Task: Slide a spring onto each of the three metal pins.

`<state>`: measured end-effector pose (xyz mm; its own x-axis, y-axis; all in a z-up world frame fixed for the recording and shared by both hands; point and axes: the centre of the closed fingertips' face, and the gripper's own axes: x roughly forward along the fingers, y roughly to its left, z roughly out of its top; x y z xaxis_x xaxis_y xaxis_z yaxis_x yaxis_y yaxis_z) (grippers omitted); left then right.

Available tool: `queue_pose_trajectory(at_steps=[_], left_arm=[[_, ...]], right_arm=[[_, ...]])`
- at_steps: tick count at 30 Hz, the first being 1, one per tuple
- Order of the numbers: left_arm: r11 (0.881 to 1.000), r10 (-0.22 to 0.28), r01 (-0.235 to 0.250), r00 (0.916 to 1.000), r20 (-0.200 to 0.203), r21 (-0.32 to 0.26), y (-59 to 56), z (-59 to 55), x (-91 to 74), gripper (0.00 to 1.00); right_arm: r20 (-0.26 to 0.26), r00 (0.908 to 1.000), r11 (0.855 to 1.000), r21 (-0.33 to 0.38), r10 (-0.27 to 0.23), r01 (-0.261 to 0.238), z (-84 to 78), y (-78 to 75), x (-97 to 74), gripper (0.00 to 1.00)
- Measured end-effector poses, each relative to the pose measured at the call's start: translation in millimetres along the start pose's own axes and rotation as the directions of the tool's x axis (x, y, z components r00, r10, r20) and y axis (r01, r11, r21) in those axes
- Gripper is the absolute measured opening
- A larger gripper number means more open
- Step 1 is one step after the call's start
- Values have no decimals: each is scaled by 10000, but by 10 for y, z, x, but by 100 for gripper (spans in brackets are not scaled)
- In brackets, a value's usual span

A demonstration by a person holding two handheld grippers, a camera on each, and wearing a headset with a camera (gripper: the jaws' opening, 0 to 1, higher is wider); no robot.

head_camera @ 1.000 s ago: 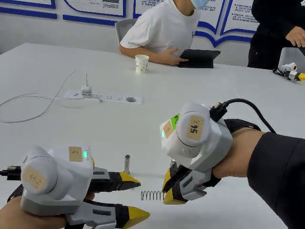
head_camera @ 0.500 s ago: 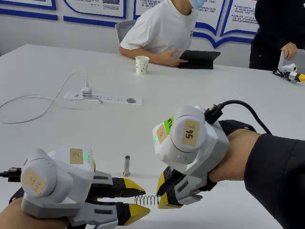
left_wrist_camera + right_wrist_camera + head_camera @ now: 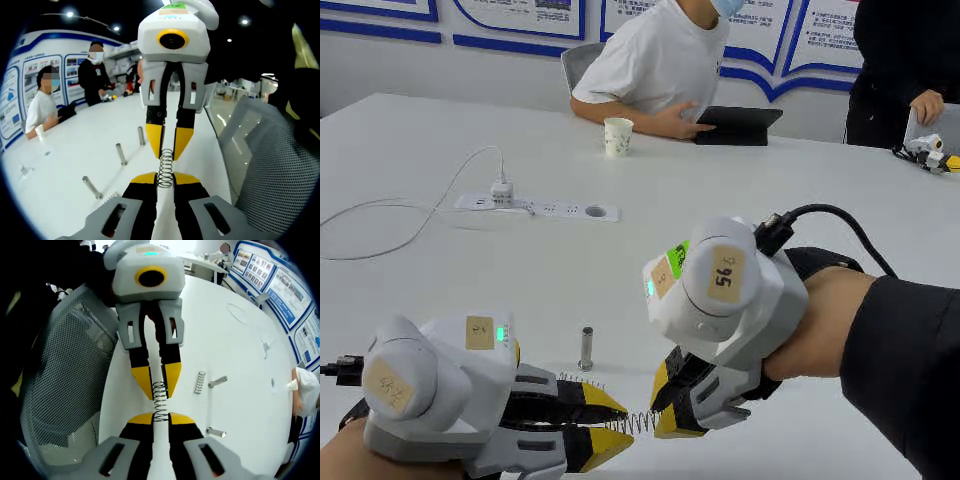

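A small coil spring (image 3: 638, 423) hangs level between my two grippers, just above the white table (image 3: 740, 190). My left gripper (image 3: 615, 422) is shut on one end and my right gripper (image 3: 662, 410) on the other. In the left gripper view the spring (image 3: 165, 167) runs from my left gripper (image 3: 166, 179) up to the right gripper (image 3: 167, 145). Three upright metal pins (image 3: 121, 154) stand bare in a row. One pin (image 3: 586, 348) stands just beyond the left jaws. A second spring (image 3: 200, 382) lies loose beside a pin (image 3: 217, 382).
A power strip (image 3: 540, 205) with a white cable lies mid-table, a paper cup (image 3: 617, 133) farther back. A person with a black tablet (image 3: 735, 122) sits at the far side. A mesh chair (image 3: 270, 165) stands by the table's near edge.
The spring lay on the table by the right gripper's tips. It now hangs off the table between both grippers. The left gripper's jaws, wide apart before, have shut on its end.
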<state>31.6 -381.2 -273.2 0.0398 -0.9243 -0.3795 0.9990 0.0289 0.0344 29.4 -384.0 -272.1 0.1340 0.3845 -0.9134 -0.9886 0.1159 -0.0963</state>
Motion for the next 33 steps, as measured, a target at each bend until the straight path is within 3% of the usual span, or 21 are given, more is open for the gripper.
queue_pose_trajectory(at_steps=[8, 10, 11, 14, 23, 28, 33], left_arm=[[10000, -51, 52, 10000, -32, 67, -22, -4, 10, 11], [10000, -61, 61, 10000, -21, 73, -26, 0, 9, 11], [9999, -64, 64, 10000, -17, 86, -28, 2, 9, 11], [9999, -53, 53, 10000, 14, 92, -27, 9, 8, 11], [9999, 23, -24, 10000, 79, 125, -13, 21, -8, 11], [9998, 32, -36, 9998, 203, 177, -15, 66, -13, 11], [9998, 30, -36, 9995, 309, 191, -17, 97, -20, 11]], right_arm=[[393, 9991, 9998, -111, -133, 137, 181, 9, -130, 11], [436, 9989, 9996, -251, -141, 152, 226, 21, -149, 4], [648, 9979, 9991, -411, -65, 92, 289, 30, -146, 3], [664, 9977, 9993, -341, -152, 175, 329, 28, -166, 3], [492, 9983, 9995, -57, -305, 308, 183, -47, -171, 16], [260, 9994, 9997, 134, -214, 211, 66, -54, -100, 16], [223, 9996, 9999, 47, -159, 158, 54, -39, -66, 15]])
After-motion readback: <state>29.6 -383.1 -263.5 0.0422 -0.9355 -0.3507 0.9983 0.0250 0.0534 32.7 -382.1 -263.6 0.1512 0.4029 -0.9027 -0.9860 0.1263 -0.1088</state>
